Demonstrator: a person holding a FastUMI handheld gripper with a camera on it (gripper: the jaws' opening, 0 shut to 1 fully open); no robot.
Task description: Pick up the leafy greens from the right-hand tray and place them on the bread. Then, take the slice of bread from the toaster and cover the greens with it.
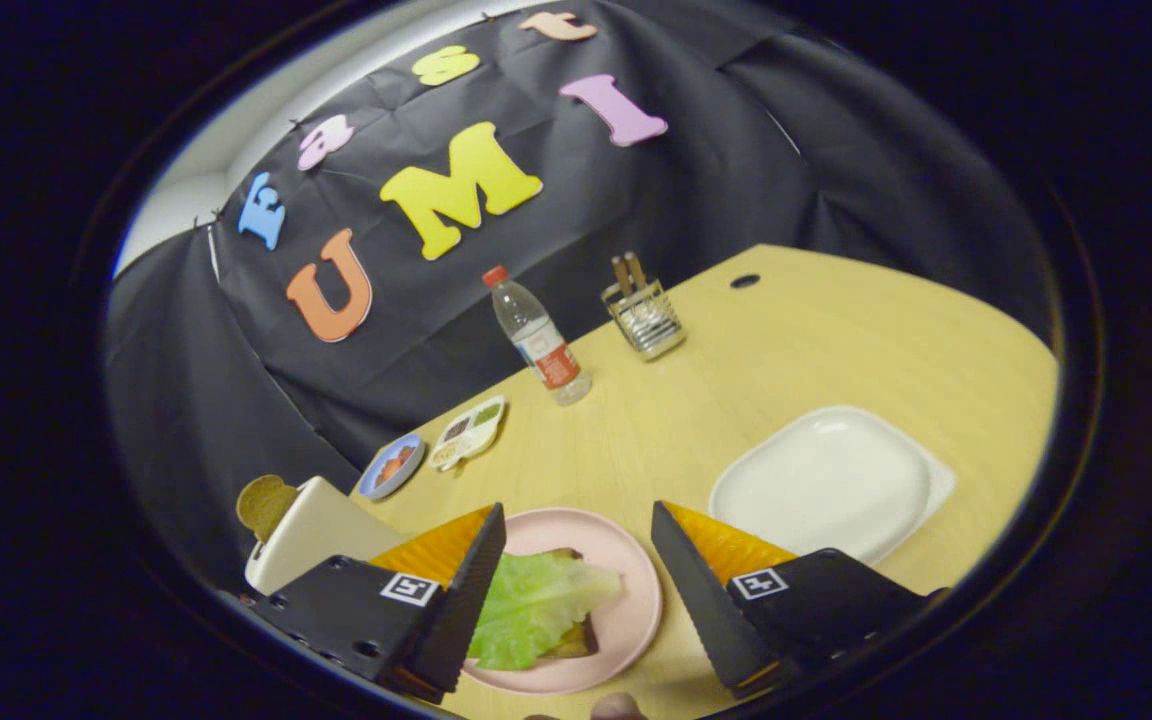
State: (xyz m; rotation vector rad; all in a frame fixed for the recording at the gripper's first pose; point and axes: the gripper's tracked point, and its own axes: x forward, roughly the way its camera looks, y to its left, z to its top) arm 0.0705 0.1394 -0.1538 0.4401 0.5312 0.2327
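The gripper (576,560) hung tilted over the pink plate (626,600), its fingers spread wide and holding nothing. The leafy greens (536,605) lay on the bread (586,638) between them.

On the tabletop (736,380), a plate (626,610) lies between the 2 fingers of the open tool (576,600). On it sits a bread slice (581,635) with leafy greens (536,600) on top. Left of the plate stands a toaster (316,540) with bread (264,505) in its slot. Right of the plate lies a tray (826,480). Beyond, near the wall, sit a small dish (391,466), a divided dish (469,432), a bottle (541,338) and a utensil holder (644,315).
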